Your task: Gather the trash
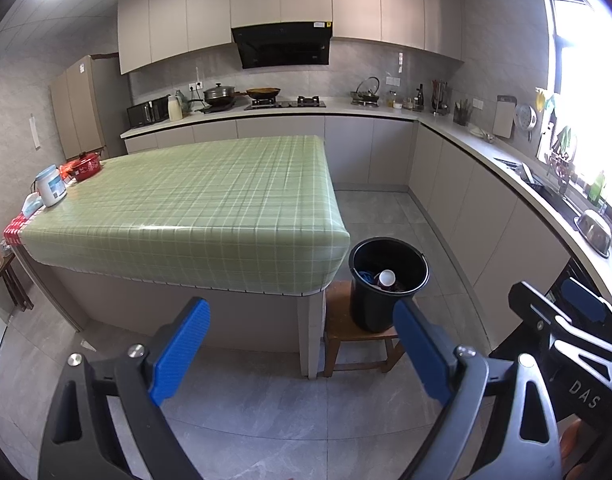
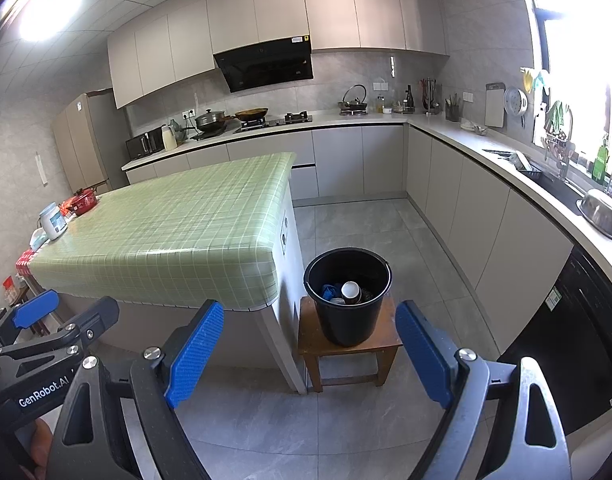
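A black bucket (image 1: 387, 284) stands on a low wooden stool (image 1: 339, 320) beside the table's near right corner. Inside it lie a paper cup (image 1: 386, 279) on its side and blue trash (image 1: 365, 277). The bucket (image 2: 347, 296), the cup (image 2: 350, 291) and the stool (image 2: 347, 350) also show in the right wrist view. My left gripper (image 1: 302, 356) is open and empty, held above the floor in front of the table. My right gripper (image 2: 309, 356) is open and empty, in front of the bucket. Each gripper shows at the edge of the other's view.
The table with a green checked cloth (image 1: 194, 208) carries a red pot (image 1: 84, 166) and a white appliance (image 1: 50, 186) at its far left. Counters (image 2: 505, 168) run along the back and right walls, with a stove, pans and a sink. A grey tiled floor (image 2: 365, 232) lies between.
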A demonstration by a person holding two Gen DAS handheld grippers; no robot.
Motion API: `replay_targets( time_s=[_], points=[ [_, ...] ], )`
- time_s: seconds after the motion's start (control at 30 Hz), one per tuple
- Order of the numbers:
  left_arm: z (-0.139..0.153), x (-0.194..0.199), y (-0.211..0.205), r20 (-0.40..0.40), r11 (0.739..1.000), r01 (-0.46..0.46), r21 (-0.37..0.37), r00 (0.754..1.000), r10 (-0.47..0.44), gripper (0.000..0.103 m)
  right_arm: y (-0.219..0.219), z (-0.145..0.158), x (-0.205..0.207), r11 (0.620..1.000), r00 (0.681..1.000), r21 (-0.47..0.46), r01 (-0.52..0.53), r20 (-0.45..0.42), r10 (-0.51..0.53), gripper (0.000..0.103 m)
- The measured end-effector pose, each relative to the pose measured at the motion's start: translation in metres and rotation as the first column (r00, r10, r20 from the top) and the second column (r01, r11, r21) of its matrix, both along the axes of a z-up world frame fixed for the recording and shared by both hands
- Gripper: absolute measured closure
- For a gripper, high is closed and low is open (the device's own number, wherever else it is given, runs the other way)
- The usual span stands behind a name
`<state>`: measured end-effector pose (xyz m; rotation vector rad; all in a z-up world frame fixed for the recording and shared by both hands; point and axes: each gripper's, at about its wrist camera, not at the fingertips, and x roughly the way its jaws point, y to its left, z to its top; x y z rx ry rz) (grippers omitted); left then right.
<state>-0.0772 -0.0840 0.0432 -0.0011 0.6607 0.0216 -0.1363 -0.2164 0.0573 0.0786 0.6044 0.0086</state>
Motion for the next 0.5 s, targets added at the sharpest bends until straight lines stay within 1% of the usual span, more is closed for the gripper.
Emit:
replay_targets(
  time_s=[0.37,0.5],
  points=[
    [-0.0015,0.0033,0.0001,-0.009,1.000,0.009,-0.007,1.000,-0.009,0.009,-0.0023,-0.0049,0.0029,1.000,1.000,0.005,0.009,-0.005,-0.009,0.013],
    [-0.0020,0.0035,0.0011,0.015,0.999,0.041,-0.019,0.999,-0.041,0.009,-0.0034,-0.0065,0.0032,1.000,1.000,0.007,0.016,-0.007,-0.016,0.013]
  ],
)
